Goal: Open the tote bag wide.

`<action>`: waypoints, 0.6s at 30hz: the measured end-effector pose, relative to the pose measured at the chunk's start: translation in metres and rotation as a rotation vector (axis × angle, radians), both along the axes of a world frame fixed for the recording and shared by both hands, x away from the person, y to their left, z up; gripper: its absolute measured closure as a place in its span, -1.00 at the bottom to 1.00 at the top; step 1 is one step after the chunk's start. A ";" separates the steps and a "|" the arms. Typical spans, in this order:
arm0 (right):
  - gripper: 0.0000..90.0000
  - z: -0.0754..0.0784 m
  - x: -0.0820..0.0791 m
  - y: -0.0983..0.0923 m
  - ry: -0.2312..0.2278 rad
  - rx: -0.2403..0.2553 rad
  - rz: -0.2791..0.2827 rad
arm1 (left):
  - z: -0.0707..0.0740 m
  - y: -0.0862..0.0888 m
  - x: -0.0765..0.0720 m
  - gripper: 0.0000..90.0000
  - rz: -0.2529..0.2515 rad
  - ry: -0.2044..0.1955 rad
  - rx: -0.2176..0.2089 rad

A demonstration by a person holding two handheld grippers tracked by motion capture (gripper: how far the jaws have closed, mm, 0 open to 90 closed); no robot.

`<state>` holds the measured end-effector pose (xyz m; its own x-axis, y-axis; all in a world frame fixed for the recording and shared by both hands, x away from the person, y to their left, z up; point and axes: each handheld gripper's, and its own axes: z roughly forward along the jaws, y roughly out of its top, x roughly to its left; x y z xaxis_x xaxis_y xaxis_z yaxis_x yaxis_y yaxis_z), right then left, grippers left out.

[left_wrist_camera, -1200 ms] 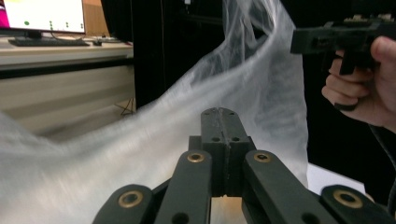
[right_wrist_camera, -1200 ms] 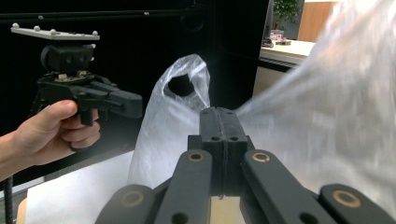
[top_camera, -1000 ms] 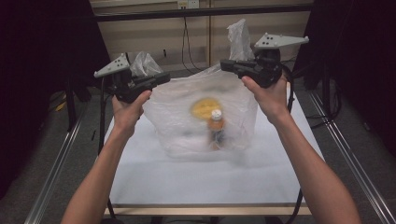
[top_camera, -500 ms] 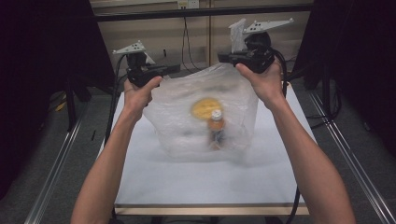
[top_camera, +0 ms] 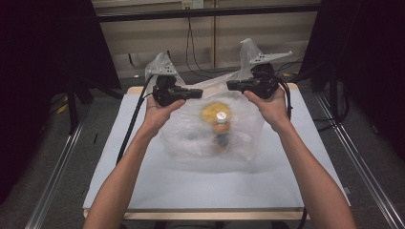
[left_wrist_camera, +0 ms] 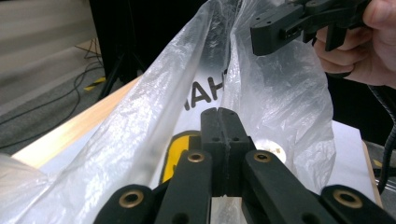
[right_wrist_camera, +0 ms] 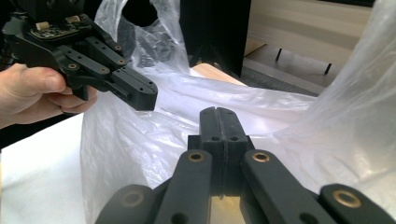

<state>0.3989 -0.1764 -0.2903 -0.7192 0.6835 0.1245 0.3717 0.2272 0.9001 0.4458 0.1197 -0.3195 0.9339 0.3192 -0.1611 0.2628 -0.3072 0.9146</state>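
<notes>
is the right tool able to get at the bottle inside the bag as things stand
Probably not. The right tool is shut on a handle of the plastic bag, as is the left tool. The bottle stands inside, behind the film, so the right tool would have to let go first.

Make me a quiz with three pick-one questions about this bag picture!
1. Where does the clear plastic bag rest?
A. on the white table
B. on the floor
C. on a chair

2. How many hand-held grippers hold the bag?
A. one
B. two
C. three

3. How do the jaws of the left hand-held gripper stand?
A. wide open
B. shut
C. broken off

Answers:
1 A: the bag's bottom sits on the table.
2 B: the left one and the right hand-held gripper each pinch a bag handle.
3 B: the two black jaws press together.
</notes>
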 end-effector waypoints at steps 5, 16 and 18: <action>1.00 -0.010 -0.006 -0.002 0.007 0.006 0.007 | -0.003 -0.003 -0.003 1.00 0.000 0.005 0.017; 1.00 -0.049 -0.020 -0.014 0.045 -0.014 -0.010 | -0.033 -0.002 -0.012 1.00 0.001 0.054 0.033; 1.00 -0.053 -0.022 -0.014 0.048 -0.020 -0.012 | -0.038 -0.003 -0.016 1.00 -0.004 0.061 0.043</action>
<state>0.3765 -0.1902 -0.3438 -0.7043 0.6950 0.1449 0.4173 0.2402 0.8764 0.4302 0.1170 -0.3578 0.9240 0.3238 -0.2035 0.3161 -0.3471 0.8829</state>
